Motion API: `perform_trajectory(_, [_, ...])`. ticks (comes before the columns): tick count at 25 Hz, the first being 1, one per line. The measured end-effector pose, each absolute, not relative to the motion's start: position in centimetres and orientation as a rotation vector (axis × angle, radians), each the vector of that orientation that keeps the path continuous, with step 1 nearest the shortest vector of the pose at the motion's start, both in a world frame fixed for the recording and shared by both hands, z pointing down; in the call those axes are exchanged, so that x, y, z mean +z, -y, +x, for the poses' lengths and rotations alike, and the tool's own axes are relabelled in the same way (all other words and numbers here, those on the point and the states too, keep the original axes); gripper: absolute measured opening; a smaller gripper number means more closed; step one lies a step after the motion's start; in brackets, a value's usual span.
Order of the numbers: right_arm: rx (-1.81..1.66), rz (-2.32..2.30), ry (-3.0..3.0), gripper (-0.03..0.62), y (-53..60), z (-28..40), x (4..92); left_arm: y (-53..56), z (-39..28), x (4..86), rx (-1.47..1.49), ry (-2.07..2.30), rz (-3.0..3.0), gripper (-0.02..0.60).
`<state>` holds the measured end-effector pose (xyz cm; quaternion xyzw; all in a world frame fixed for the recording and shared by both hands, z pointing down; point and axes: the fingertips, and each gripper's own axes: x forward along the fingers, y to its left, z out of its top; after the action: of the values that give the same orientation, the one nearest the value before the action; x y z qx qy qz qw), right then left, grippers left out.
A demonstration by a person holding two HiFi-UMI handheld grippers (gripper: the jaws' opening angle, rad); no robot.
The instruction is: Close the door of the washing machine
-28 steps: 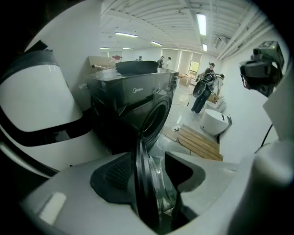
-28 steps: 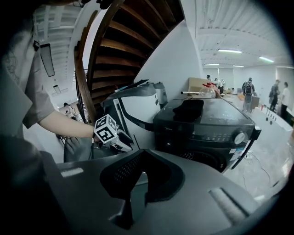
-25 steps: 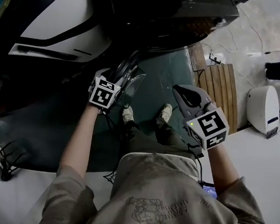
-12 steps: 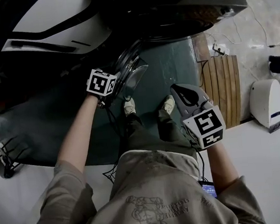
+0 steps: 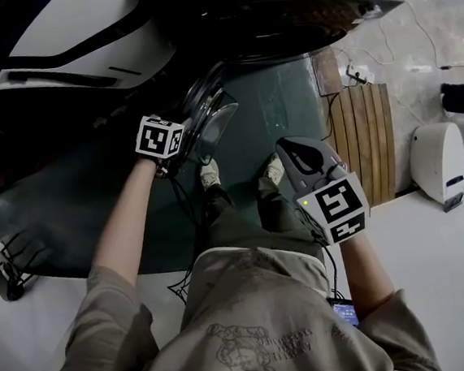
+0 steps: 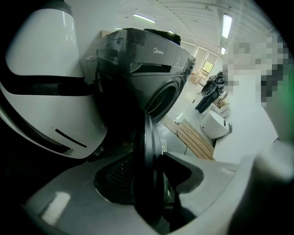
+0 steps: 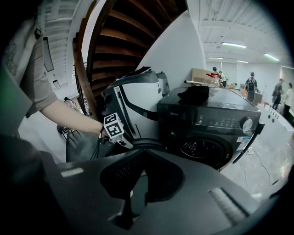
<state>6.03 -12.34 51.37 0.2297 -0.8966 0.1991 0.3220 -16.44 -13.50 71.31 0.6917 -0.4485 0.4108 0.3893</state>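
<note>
The dark front-loading washing machine [image 5: 313,6] [image 7: 216,117] stands ahead with its drum opening [image 7: 205,149] uncovered. Its round glass door [image 5: 211,119] hangs open, edge-on toward me. My left gripper [image 5: 192,140] is shut on the door's rim. In the left gripper view the dark rim [image 6: 149,156] runs straight between the two jaws of the left gripper [image 6: 154,167]. My right gripper [image 5: 297,150] hovers to the right of the door, apart from it. In its own view the right gripper [image 7: 144,153] is shut with nothing in it, and the left gripper's marker cube [image 7: 115,127] shows beyond.
A large white and black shell [image 5: 78,32] [image 6: 41,78] stands left of the machine. Underfoot lies a green mat [image 5: 286,106], with a wooden slat board [image 5: 367,151] and a white device [image 5: 438,161] to the right. A wooden staircase [image 7: 124,32] rises behind; people stand far off.
The left gripper has shifted a little up and left while holding the door's rim. The right gripper has drifted slightly left and stays shut.
</note>
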Motion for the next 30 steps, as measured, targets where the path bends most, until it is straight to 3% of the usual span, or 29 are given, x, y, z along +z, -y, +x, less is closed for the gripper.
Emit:
perform_trajectory(15, [0.512, 0.603, 2.365, 0.029, 12.1, 6.1, 50.6, 12.9, -14.0, 71.6, 0.937, 1.179, 1.692, 0.192])
perform_trajectory(30, [0.544, 0.691, 2.362, 0.028, 13.1, 9.7, 50.2, 12.4, -6.0, 72.0, 0.706, 1.088, 1.624, 0.209])
